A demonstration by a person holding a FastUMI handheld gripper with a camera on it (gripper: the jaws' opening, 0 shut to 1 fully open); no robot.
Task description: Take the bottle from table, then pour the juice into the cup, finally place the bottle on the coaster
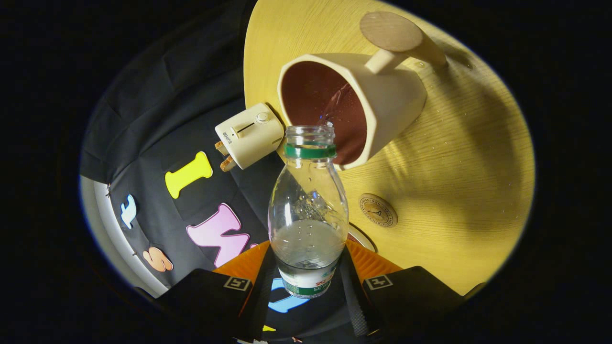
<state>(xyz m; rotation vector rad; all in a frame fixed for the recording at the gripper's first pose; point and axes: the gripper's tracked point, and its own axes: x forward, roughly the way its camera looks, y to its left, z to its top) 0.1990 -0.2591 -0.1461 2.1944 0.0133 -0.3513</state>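
Gripper (308, 282) is clenched on the clear bottle (308, 224), a finger pressing each side of its lower body at bottom centre of frame. The bottle's long axis runs straight ahead from the fingers, with its open mouth at the rim of the cup (351, 107) at upper centre. A thin stream enters the cup. The round coaster (377, 210) lies on the table (459, 200), right of the bottle's shoulder, which is judged the coming placement target.
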